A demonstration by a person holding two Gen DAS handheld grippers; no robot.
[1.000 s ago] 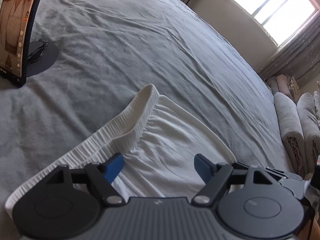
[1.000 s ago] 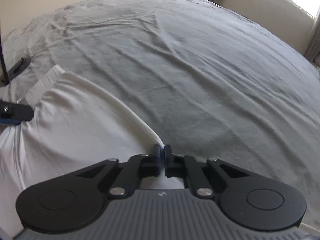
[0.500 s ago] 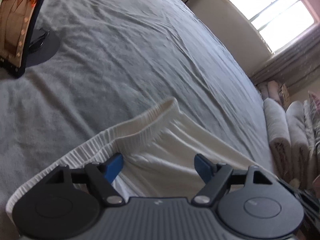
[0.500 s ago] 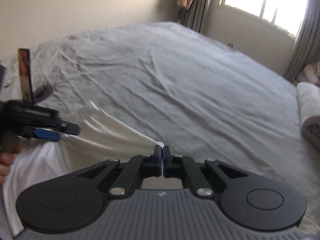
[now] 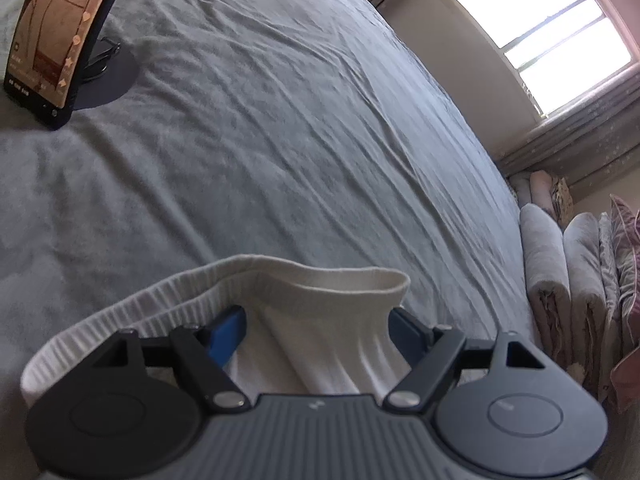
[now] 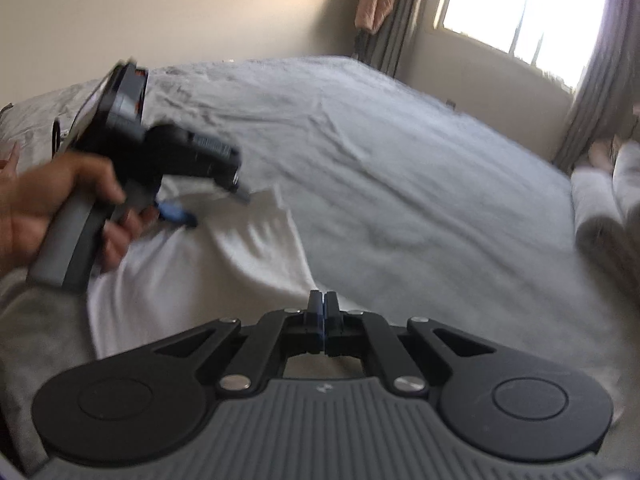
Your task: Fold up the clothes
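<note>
A white garment with a ribbed waistband (image 5: 304,284) lies on the grey bed (image 5: 280,140). My left gripper (image 5: 316,328) is open, and a raised fold of the waistband stands between its blue-padded fingers (image 5: 228,334). The left gripper also shows in the right wrist view (image 6: 216,208), held by a hand over the garment (image 6: 224,264). My right gripper (image 6: 320,304) is shut on the garment's edge and holds it lifted above the bed (image 6: 400,184).
A phone on a round stand (image 5: 60,40) stands on the bed at the far left. Rolled bedding and pillows (image 5: 568,264) lie past the bed's right edge. A window (image 5: 544,28) and curtains are behind.
My right gripper has lifted the garment's edge up off the bed and tilted upward. The waistband has bunched up between my left gripper's open fingers, which moved forward over it.
</note>
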